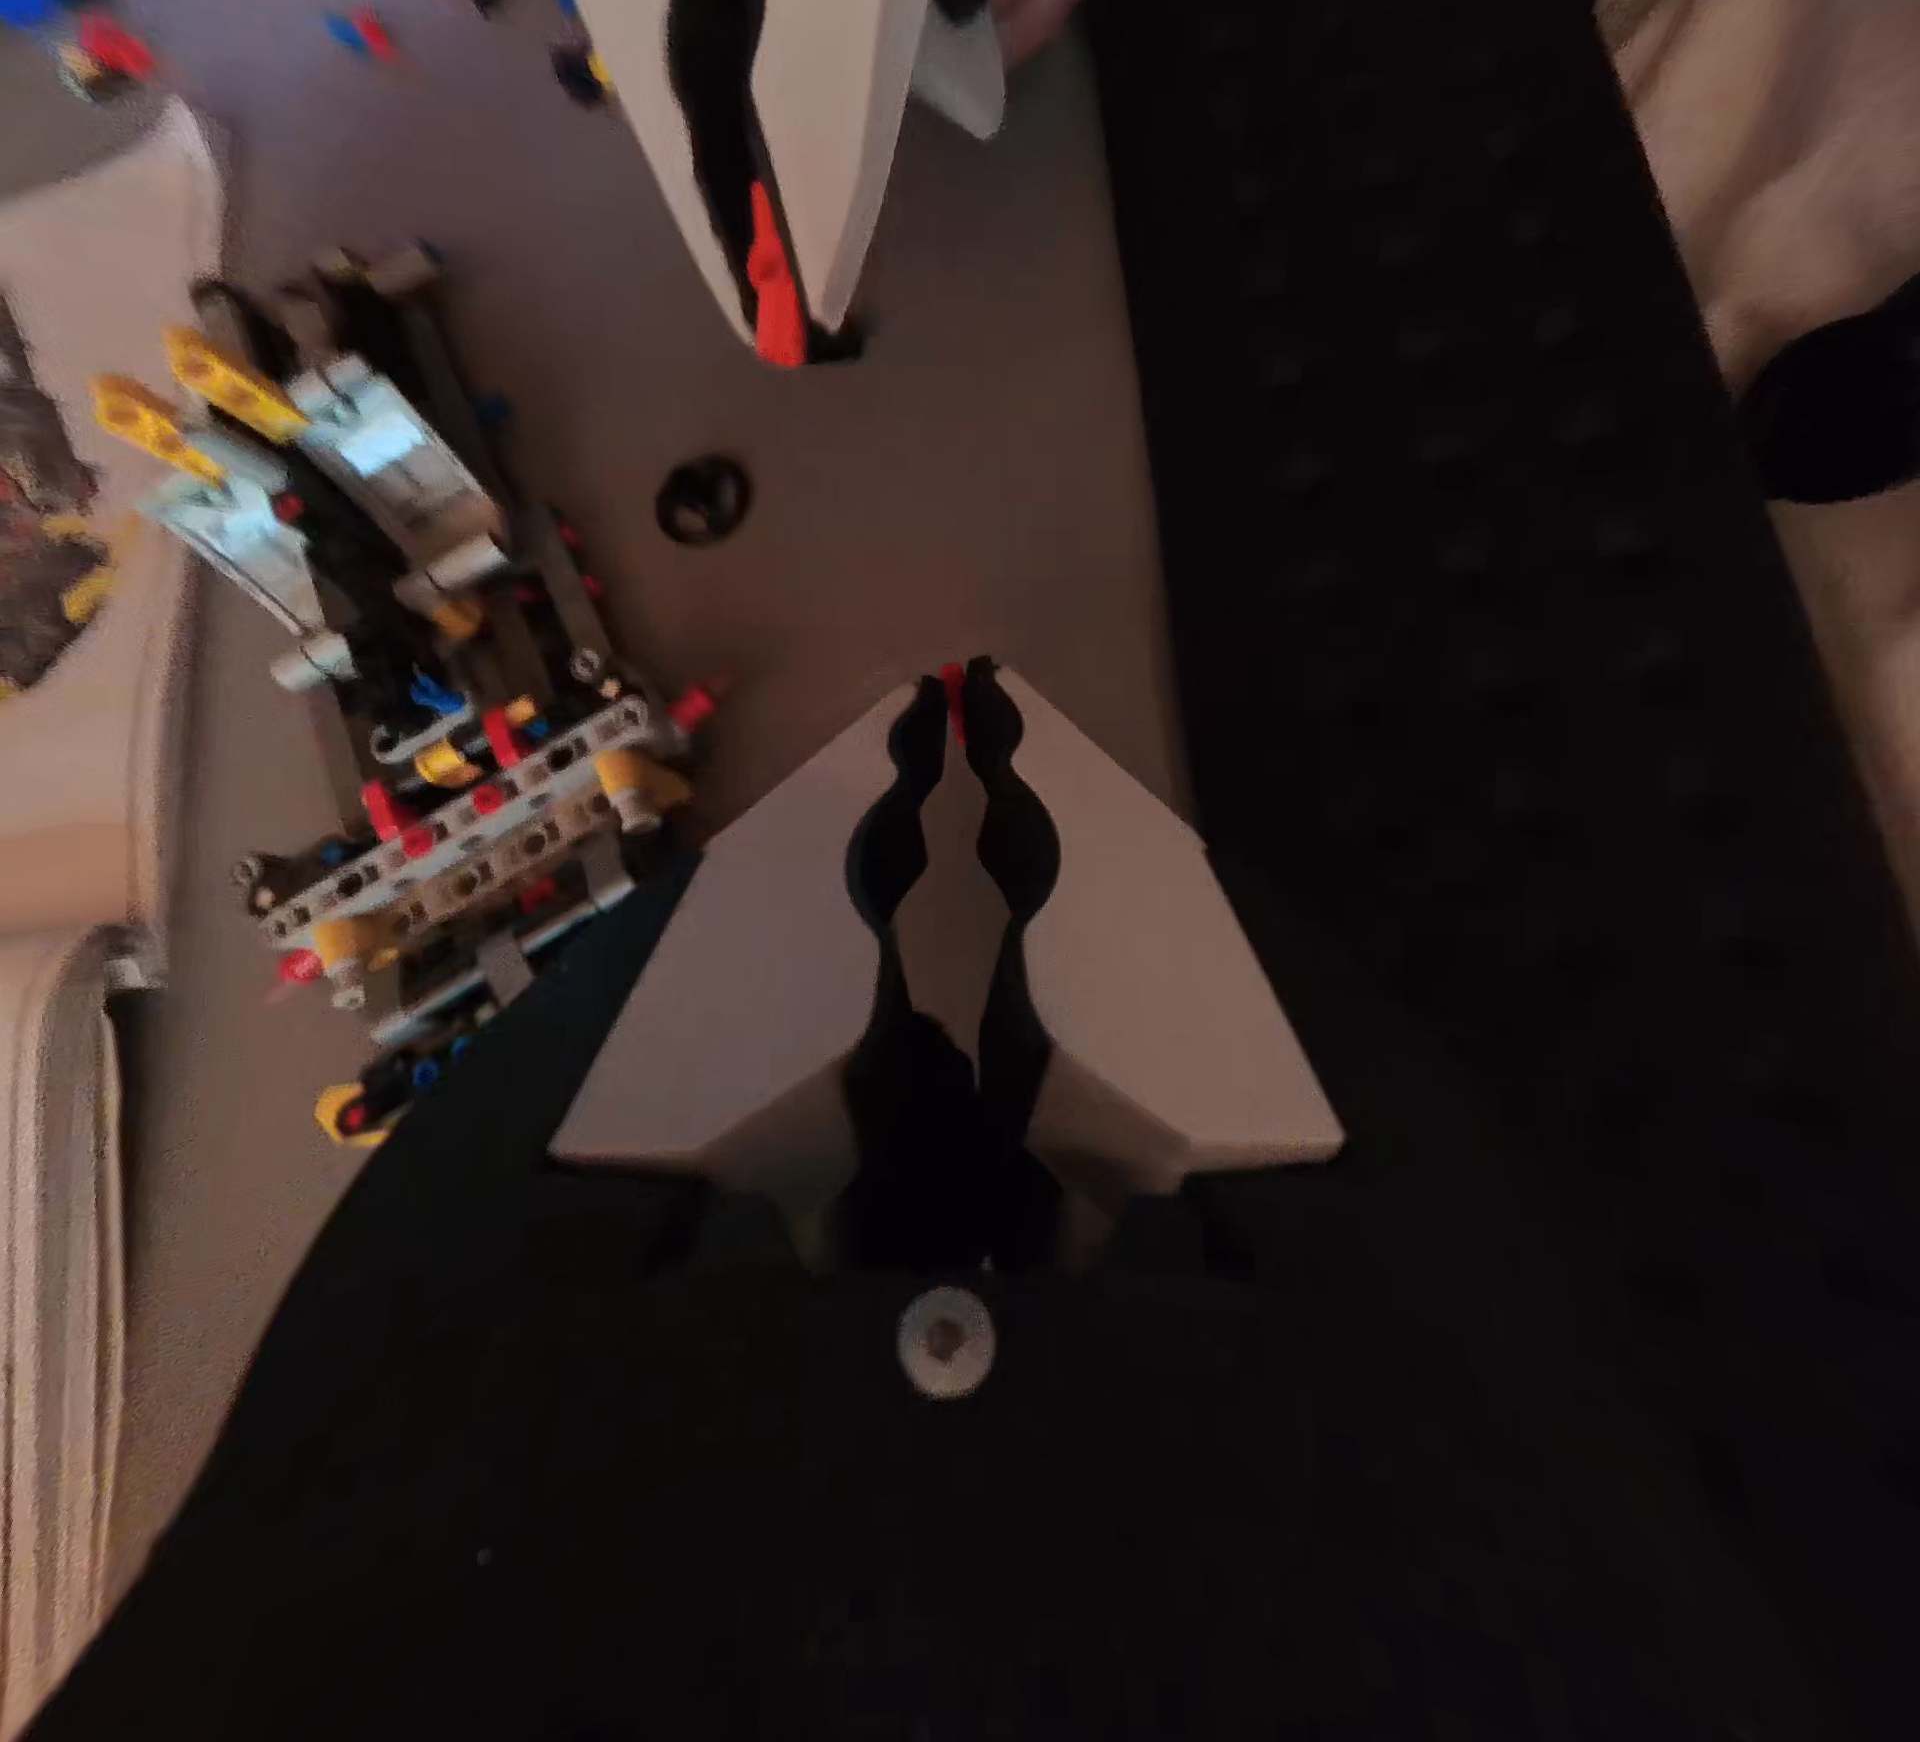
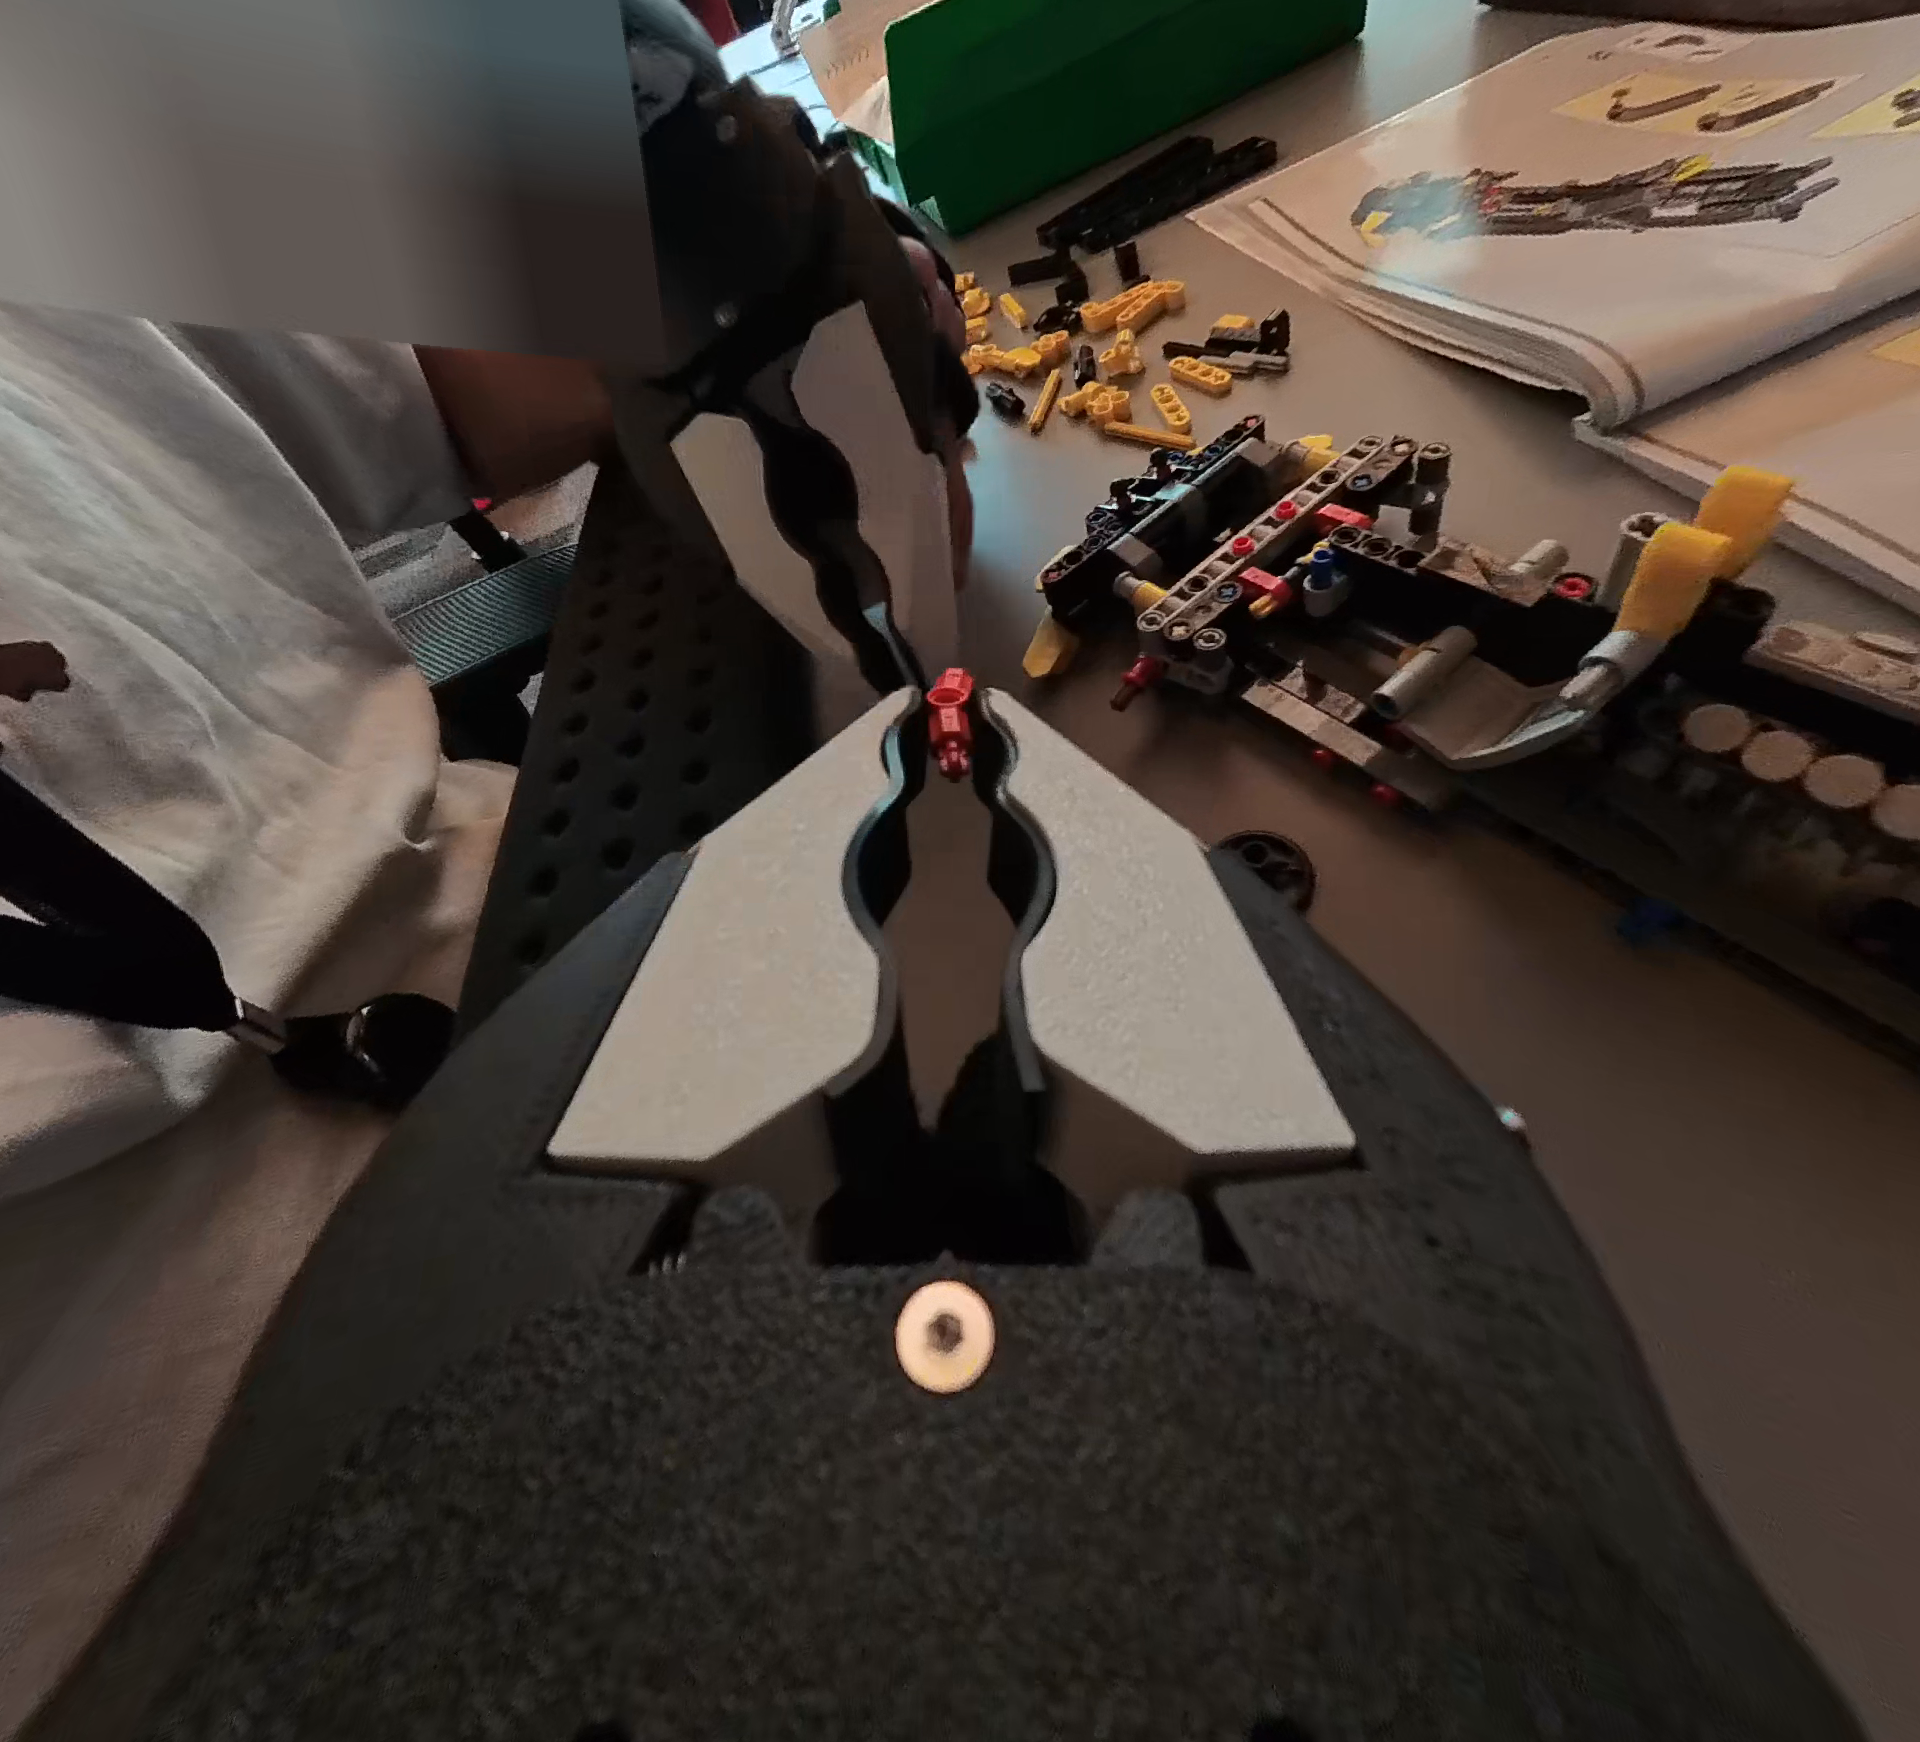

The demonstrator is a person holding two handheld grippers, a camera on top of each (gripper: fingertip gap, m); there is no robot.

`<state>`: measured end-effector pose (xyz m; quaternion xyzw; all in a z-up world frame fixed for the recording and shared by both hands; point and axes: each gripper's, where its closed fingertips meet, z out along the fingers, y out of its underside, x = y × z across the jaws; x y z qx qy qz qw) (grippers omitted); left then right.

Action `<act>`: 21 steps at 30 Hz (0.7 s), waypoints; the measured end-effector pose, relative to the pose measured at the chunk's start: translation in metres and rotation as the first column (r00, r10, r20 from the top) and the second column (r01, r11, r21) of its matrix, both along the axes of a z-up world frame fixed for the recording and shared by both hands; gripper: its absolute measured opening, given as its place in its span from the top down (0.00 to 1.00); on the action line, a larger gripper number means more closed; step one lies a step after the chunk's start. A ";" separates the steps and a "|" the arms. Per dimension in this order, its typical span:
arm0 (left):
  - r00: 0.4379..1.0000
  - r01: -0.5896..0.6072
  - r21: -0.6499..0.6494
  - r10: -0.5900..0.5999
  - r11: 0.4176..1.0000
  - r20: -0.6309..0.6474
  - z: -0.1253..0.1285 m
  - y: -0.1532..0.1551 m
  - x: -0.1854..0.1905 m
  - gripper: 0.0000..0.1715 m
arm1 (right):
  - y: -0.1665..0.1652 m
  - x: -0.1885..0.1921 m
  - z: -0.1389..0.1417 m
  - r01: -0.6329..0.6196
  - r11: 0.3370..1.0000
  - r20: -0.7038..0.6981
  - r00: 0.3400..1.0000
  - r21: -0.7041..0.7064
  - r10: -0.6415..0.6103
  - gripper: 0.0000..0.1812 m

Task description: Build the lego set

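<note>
Tongs on both sides were pinching small red pieces. The left tongs (image 1: 954,676) held a small red pin (image 1: 953,705) between their tips, jaws nearly closed on it. The right tongs (image 2: 951,705) gripped a red connector (image 2: 950,718) at their tips in the same way; in the left wrist view these right tongs (image 1: 795,331) pointed back toward the left pair, apart from them, above the pale tabletop (image 1: 935,497). A black ring-shaped piece (image 1: 703,498) lay on the tabletop between the two pairs. The half-built lego model (image 2: 1340,591), black and grey with yellow and red parts, sat to the right of the right tongs. Beyond it lay loose yellow and black pieces (image 2: 1101,352), an open instruction booklet (image 2: 1621,238) and a green box (image 2: 1122,30).
</note>
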<state>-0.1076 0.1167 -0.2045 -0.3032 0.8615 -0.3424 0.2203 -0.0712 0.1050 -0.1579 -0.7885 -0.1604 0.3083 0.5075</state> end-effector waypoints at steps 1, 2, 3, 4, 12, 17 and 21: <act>1.000 -0.010 0.002 0.010 1.000 -0.027 0.001 0.004 -0.003 0.99 | 0.000 0.000 0.000 0.002 1.000 0.002 1.000 0.002 -0.002 0.96; 0.998 -0.003 0.007 0.003 1.000 -0.055 0.004 0.008 -0.008 0.99 | -0.001 0.000 0.000 0.002 1.000 0.009 1.000 0.004 -0.002 0.96; 0.997 -0.008 0.009 0.009 1.000 -0.077 0.008 0.012 -0.012 0.99 | -0.001 -0.001 -0.001 -0.001 1.000 0.019 1.000 0.003 0.001 0.96; 0.998 -0.033 -0.003 0.033 0.999 -0.058 0.018 0.018 -0.011 0.99 | -0.002 -0.003 -0.003 -0.007 1.000 0.035 0.999 0.000 0.007 0.96; 0.967 -0.089 -0.487 0.192 0.869 0.166 0.107 -0.001 0.003 1.00 | 0.023 -0.047 0.026 -0.041 0.999 -0.127 0.991 0.019 0.043 0.96; 0.952 -0.088 -0.483 0.216 0.871 0.216 0.109 -0.013 0.002 0.99 | 0.017 -0.051 0.048 -0.077 0.995 -0.282 0.955 0.070 0.094 0.96; 0.950 -0.074 -0.466 0.205 0.882 0.237 0.112 -0.015 -0.002 0.99 | 0.011 -0.053 0.054 -0.107 0.990 -0.324 0.937 0.088 0.130 0.96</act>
